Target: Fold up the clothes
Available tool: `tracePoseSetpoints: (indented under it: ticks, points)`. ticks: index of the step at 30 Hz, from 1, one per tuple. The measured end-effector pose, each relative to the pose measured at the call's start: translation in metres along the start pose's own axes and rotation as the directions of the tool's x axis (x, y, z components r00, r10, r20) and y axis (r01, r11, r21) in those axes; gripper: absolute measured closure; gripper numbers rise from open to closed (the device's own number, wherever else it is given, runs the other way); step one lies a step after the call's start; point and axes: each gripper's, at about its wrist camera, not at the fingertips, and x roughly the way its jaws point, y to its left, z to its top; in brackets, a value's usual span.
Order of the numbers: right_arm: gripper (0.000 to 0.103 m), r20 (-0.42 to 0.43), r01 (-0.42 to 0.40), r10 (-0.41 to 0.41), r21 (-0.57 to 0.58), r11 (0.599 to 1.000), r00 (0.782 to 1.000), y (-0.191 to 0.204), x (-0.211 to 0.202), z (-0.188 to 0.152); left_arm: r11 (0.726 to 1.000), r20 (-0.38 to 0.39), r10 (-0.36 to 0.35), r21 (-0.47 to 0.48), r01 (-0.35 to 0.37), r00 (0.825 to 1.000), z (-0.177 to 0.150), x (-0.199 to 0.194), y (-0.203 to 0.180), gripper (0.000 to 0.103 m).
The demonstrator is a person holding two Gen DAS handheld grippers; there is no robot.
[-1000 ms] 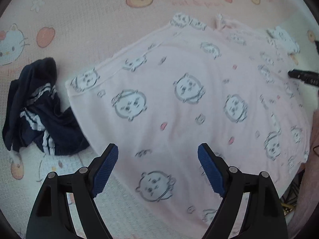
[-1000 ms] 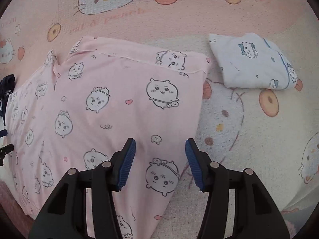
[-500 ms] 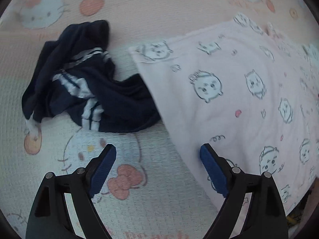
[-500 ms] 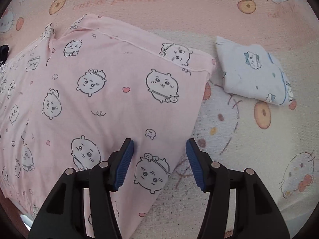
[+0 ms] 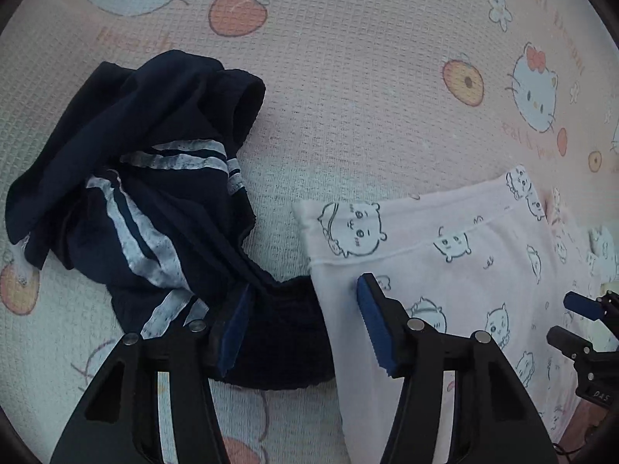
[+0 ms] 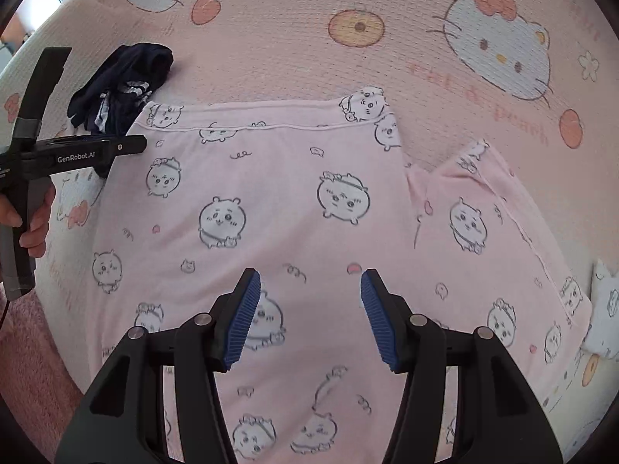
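A pink garment printed with small animal faces lies spread flat on the bed. A crumpled navy garment with white stripes touches its left edge. My left gripper hangs over that seam, one pad above the navy cloth and the other above the pink hem. Its jaws are closing and neither pad presses on cloth. My right gripper hovers open over the middle of the pink garment with nothing between its fingers. It also shows at the right edge of the left wrist view.
A pink bedspread with cat and fruit prints lies under everything. A folded white garment sits at the pink garment's right edge. A person's hand holds the left gripper's handle. A fuzzy pink rug lies beyond the bed's near-left edge.
My left gripper swung left from above the pink garment's middle to its left edge beside the navy garment, and its jaws narrowed. My right gripper moved left from the pink garment's right edge to its middle.
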Motion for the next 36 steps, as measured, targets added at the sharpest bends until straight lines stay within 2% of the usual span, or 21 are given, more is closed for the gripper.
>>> tracePoseSetpoints:
  ticks: [1,2,4,6,7,9,11,14,15,17,18,20,23,26,28,31,32,34,36]
  points:
    - [0.047,-0.005,0.003,-0.003,0.009,1.000,1.000,-0.003,0.012,0.010,0.998,0.001,0.044,0.035,-0.044,0.999,0.001,0.003,-0.002,0.062]
    - [0.047,-0.013,0.014,-0.014,0.018,1.000,1.000,-0.005,0.019,0.016,0.994,-0.001,0.077,0.081,-0.077,0.997,0.002,0.004,-0.005,0.067]
    - [0.047,-0.034,0.053,-0.052,0.017,0.998,0.998,-0.011,0.031,0.023,0.979,-0.007,0.105,0.178,-0.102,0.994,0.000,0.005,-0.008,0.068]
    - [0.047,-0.052,0.095,-0.094,0.017,0.995,0.994,-0.018,0.040,0.026,0.957,-0.010,0.123,0.264,-0.116,0.992,-0.001,0.004,-0.008,0.068]
    - [0.047,-0.058,0.114,-0.113,0.020,0.993,0.992,-0.023,0.044,0.026,0.955,-0.021,0.118,0.278,-0.107,0.993,0.000,0.004,-0.006,0.067]
    - [0.047,-0.051,0.085,-0.082,0.050,0.995,0.995,-0.033,0.048,0.026,0.958,-0.031,0.110,0.270,-0.098,0.993,0.004,0.002,-0.011,0.058]
    - [0.047,-0.039,0.069,-0.066,0.080,0.994,0.997,-0.038,0.047,0.026,0.955,0.021,0.109,0.276,-0.111,0.994,0.003,-0.014,-0.020,0.057]
    - [0.047,-0.025,0.081,-0.079,0.110,0.991,0.997,-0.036,0.034,0.020,0.960,0.070,0.046,0.273,-0.063,0.996,-0.021,-0.053,-0.022,0.056]
    - [0.047,-0.017,0.056,-0.054,0.120,0.991,0.998,-0.033,0.026,0.014,0.961,0.054,0.003,0.277,-0.018,0.999,-0.026,-0.059,-0.030,0.056]
    - [0.047,-0.019,-0.015,0.018,0.144,0.990,1.000,-0.022,0.011,-0.005,0.949,-0.006,-0.058,0.309,0.057,0.998,-0.048,-0.058,-0.066,0.055]
    - [0.047,-0.035,-0.035,0.041,0.153,0.988,0.999,-0.015,0.007,-0.019,0.942,-0.022,-0.065,0.330,0.068,0.998,-0.065,-0.065,-0.082,0.055]
    - [0.047,-0.069,-0.070,0.083,0.172,0.983,0.994,-0.001,-0.001,-0.047,0.922,-0.108,-0.085,0.368,0.119,0.991,-0.081,-0.057,-0.111,0.055]
    - [0.047,-0.109,-0.084,0.108,0.198,0.976,0.988,0.015,-0.013,-0.093,0.918,-0.284,-0.075,0.356,0.178,0.956,-0.113,-0.048,-0.124,0.055]
    - [0.047,-0.144,-0.056,0.087,0.206,0.977,0.986,0.020,-0.021,-0.138,0.932,-0.358,-0.075,0.306,0.193,0.931,-0.148,-0.054,-0.119,0.054]
    - [0.047,-0.133,-0.052,0.084,0.229,0.972,0.988,0.014,-0.032,-0.158,0.929,-0.362,-0.024,0.337,0.155,0.932,-0.167,-0.062,-0.118,0.054]
    - [0.047,-0.098,-0.031,0.062,0.292,0.956,0.993,-0.003,-0.054,-0.181,0.912,-0.376,0.130,0.408,0.038,0.917,-0.189,-0.071,-0.117,0.050]
    - [0.047,-0.076,-0.024,0.050,0.319,0.947,0.996,-0.011,-0.063,-0.188,0.908,-0.354,0.155,0.419,0.008,0.922,-0.194,-0.077,-0.118,0.050]
    - [0.047,-0.052,-0.004,0.025,0.370,0.929,0.998,-0.027,-0.077,-0.202,0.922,-0.334,0.065,0.381,0.072,0.940,-0.202,-0.090,-0.127,0.050]
    - [0.047,-0.056,0.024,0.000,0.418,0.908,0.998,-0.044,-0.086,-0.215,0.924,-0.317,-0.036,0.351,0.152,0.948,-0.211,-0.101,-0.141,0.050]
